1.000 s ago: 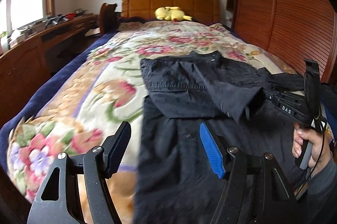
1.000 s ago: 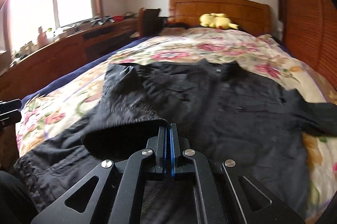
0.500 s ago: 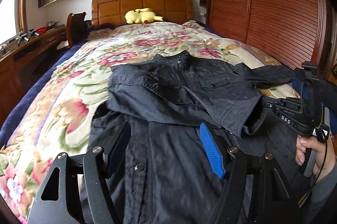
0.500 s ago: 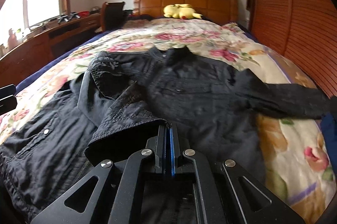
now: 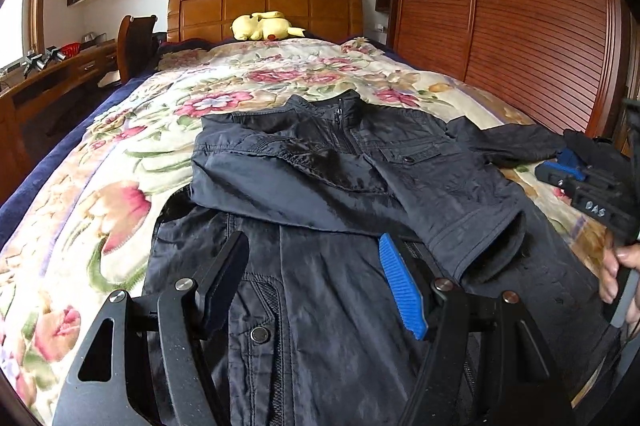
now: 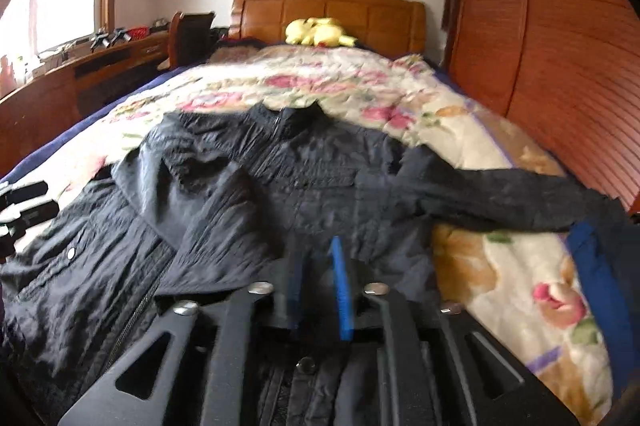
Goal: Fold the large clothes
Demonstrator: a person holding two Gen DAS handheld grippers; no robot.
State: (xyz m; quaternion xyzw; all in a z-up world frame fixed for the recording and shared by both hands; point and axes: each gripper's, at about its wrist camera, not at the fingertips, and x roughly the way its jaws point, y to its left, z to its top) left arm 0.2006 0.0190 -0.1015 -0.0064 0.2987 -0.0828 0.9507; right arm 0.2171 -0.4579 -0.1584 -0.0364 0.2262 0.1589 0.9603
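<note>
One sleeve (image 5: 452, 226) is already laid across the black jacket (image 6: 248, 186) spread on the bed (image 5: 120, 178). The right gripper (image 6: 318, 282), its jaws just parted and emptied, is best drawn back gently so the fold is kept; the left gripper (image 5: 316, 278) is held wide open, empty, above the hem

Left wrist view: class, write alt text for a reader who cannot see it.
A dark jacket lies on a floral bedspread, one sleeve folded across its front. The open left tool hovers over its lower part, holding nothing. At the right edge a hand holds the right tool; a yellow plush toy rests by the wooden headboard.
</note>
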